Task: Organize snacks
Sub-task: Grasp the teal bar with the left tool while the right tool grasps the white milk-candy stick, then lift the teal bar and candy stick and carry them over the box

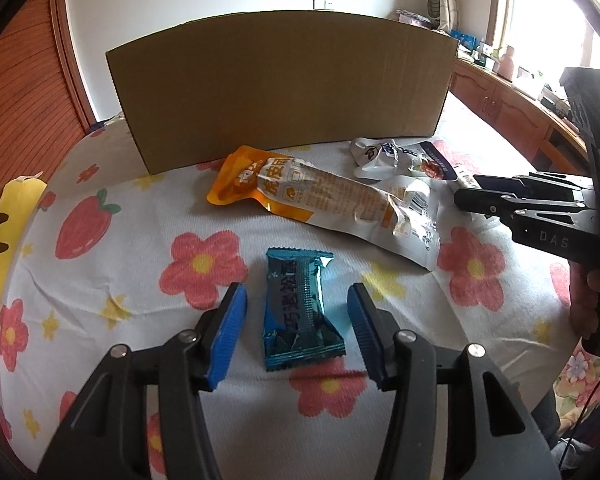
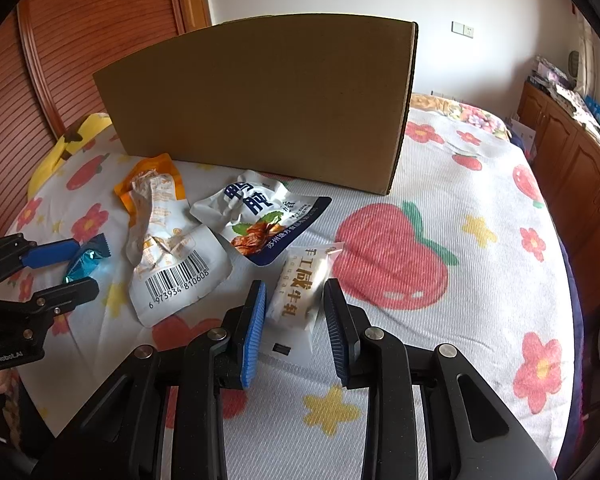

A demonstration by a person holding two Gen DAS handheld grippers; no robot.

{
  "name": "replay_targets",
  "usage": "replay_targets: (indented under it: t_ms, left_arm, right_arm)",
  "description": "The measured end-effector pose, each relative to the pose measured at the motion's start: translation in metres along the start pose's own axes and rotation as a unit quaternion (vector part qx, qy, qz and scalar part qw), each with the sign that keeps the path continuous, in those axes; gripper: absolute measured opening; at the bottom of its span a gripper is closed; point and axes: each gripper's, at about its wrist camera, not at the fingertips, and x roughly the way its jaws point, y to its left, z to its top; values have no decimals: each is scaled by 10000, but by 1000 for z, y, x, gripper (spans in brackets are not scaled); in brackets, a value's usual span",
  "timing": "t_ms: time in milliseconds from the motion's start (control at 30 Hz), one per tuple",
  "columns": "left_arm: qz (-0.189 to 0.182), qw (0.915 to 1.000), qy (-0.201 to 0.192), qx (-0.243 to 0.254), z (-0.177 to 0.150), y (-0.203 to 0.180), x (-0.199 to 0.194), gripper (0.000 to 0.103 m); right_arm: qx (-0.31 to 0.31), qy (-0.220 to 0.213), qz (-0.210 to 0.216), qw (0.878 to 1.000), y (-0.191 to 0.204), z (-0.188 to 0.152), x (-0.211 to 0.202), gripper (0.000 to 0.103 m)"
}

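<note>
My left gripper (image 1: 297,298) is open, its blue pads on either side of a teal foil snack packet (image 1: 300,312) that lies on the flowered bedsheet (image 1: 112,264). My right gripper (image 2: 295,294) is open around a small white nougat packet (image 2: 302,288), jaws close to its sides but not closed on it. An orange-and-white snack bag (image 1: 324,200) (image 2: 168,240) and a white-and-navy snack pouch (image 1: 396,158) (image 2: 260,212) lie between them. A tall cardboard box (image 1: 284,92) (image 2: 260,104) stands behind the snacks. The left gripper also shows in the right wrist view (image 2: 60,268).
A yellow plush pillow (image 1: 4,240) lies at the bed's left edge. A wooden wardrobe (image 2: 80,52) stands at the left, and a wooden cabinet (image 2: 572,168) with clutter on top runs along the right. The right gripper shows in the left wrist view (image 1: 466,200).
</note>
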Motion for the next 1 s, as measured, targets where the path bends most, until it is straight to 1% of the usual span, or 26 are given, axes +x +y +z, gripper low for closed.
replay_targets:
  t_ms: [133, 300, 367, 433, 500, 600, 633, 733, 800, 1000]
  left_arm:
    - [35, 10000, 57, -38, 1, 4, 0, 52]
    - [-204, 9994, 39, -260, 2, 13, -1, 51]
    - [-241, 9993, 24, -300, 2, 16, -2, 47]
    - [-286, 9991, 11, -314, 1, 16, -3, 37]
    - [-370, 9988, 10, -321, 1, 16, -3, 29]
    - [-350, 9991, 2, -232, 0, 12, -4, 24]
    - [-360, 9991, -28, -203, -2, 10, -6, 21]
    - [-342, 9992, -119, -163, -1, 8, -11, 20]
    - [-398, 9989, -208, -153, -1, 6, -17, 20]
    - [-417, 9981, -434, -157, 5, 5, -32, 20]
  right_arm:
    - [4, -3, -2, 10000, 0, 0, 0, 29]
    - [5, -2, 3, 10000, 1, 0, 0, 29]
    - [0, -3, -4, 10000, 0, 0, 0, 29]
    - [2, -4, -2, 10000, 0, 0, 0, 29]
    - [8, -4, 6, 10000, 0, 0, 0, 29]
    - [14, -6, 9, 10000, 0, -1, 0, 29]
    - [16, -7, 11, 10000, 0, -1, 0, 29]
    - [17, -9, 13, 10000, -1, -1, -1, 29]
    - [29, -13, 9, 10000, -1, -1, -1, 25]
    - [129, -39, 27, 9999, -4, 0, -3, 22]
